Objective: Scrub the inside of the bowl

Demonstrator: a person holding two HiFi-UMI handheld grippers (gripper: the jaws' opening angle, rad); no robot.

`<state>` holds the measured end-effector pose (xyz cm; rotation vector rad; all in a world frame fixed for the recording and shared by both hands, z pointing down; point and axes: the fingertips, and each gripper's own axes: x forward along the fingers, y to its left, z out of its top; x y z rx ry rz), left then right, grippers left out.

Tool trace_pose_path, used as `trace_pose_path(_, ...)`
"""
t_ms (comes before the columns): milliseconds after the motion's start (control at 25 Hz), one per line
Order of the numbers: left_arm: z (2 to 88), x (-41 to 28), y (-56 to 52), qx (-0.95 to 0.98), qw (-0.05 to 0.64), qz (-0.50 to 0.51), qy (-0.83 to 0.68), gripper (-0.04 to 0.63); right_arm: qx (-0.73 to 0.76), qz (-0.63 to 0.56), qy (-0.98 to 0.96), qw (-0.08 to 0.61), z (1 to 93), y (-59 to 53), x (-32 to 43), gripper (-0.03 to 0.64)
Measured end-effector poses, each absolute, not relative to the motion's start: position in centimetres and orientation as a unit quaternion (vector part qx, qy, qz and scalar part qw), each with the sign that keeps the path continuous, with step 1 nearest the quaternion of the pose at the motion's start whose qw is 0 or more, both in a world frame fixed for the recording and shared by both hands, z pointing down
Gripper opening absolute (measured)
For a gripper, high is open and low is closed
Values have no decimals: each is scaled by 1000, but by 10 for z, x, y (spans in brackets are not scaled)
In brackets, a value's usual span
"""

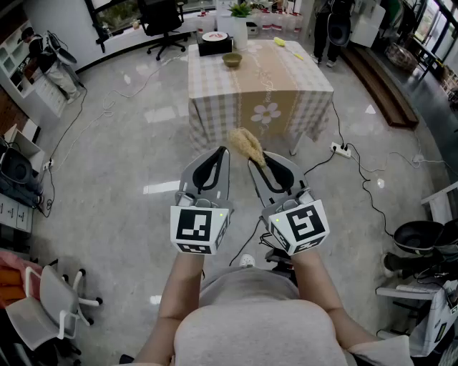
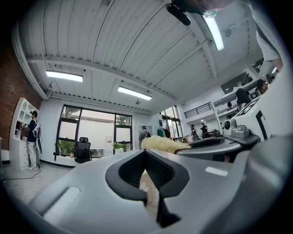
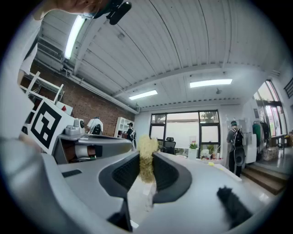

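A small brown bowl (image 1: 231, 60) sits on the checked tablecloth of a table (image 1: 286, 93) far ahead of me. I hold both grippers up side by side, well short of the table. My right gripper (image 1: 255, 159) is shut on a yellowish fibrous scrubber (image 1: 247, 145), which sticks out past its tips. In the right gripper view the scrubber (image 3: 147, 160) is pinched between the dark pads of the right gripper (image 3: 146, 155). My left gripper (image 1: 223, 151) is shut with nothing in it. The left gripper view shows the left gripper (image 2: 145, 153) closed and the scrubber (image 2: 162, 145) beside it.
On the table stand a black box with a plate (image 1: 215, 44), a potted plant (image 1: 240, 14) and a yellow item (image 1: 279, 42). A power strip with cables (image 1: 341, 150) lies on the floor right of the table. An office chair (image 1: 163, 21) stands behind, and a person (image 1: 329, 28) far right.
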<state>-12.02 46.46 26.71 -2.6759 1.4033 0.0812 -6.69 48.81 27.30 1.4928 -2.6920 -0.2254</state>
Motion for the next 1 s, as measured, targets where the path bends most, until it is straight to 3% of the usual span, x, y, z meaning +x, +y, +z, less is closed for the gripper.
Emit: trace_pose_path(1000,282,-77,417,-878,48,10,476,6,472,-58,-880,16,289,445,-22,86)
